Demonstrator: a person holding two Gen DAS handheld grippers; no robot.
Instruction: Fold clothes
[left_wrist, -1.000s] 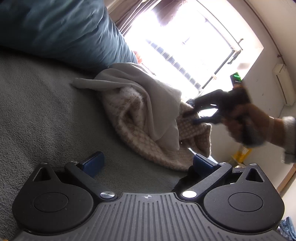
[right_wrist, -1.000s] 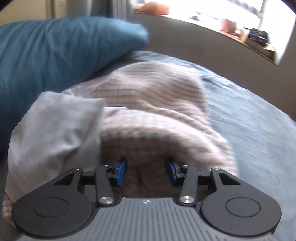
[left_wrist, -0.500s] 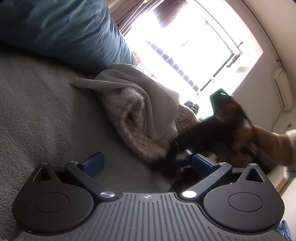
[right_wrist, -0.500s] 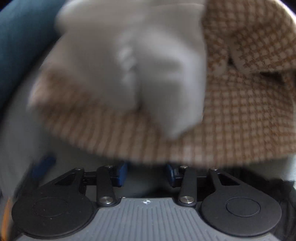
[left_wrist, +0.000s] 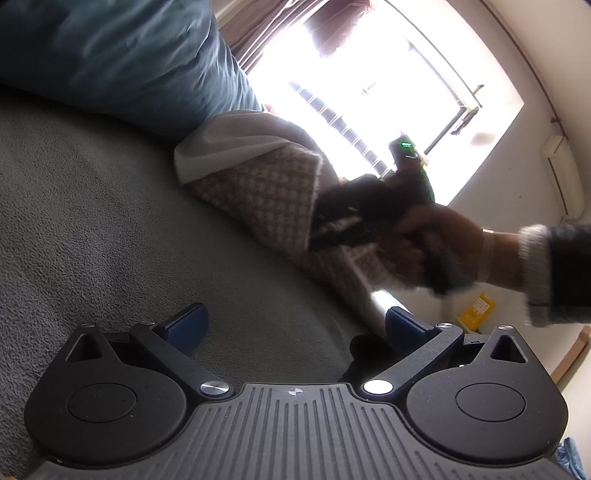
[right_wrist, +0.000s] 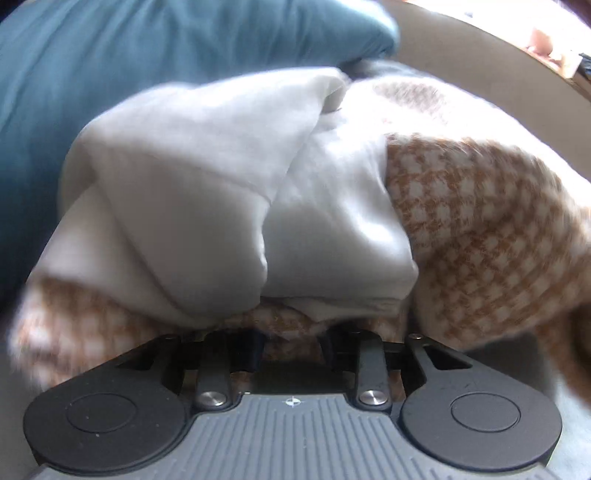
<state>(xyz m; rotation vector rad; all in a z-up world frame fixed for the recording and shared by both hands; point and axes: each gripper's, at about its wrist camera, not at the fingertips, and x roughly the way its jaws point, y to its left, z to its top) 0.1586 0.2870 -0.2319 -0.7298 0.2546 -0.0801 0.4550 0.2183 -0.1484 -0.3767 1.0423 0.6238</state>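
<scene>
my right gripper (right_wrist: 291, 341) fingers pinch the checked garment (right_wrist: 480, 236), white lining bunched just ahead. left gripper (left_wrist: 295, 326) fingers spread wide, empty, over grey bed (left_wrist: 92, 229).

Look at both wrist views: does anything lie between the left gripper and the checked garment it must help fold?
Nothing visible does. The left gripper is open over bare grey blanket, and only that blanket separates it from the checked garment. The right gripper is already at the garment's far side.
</scene>
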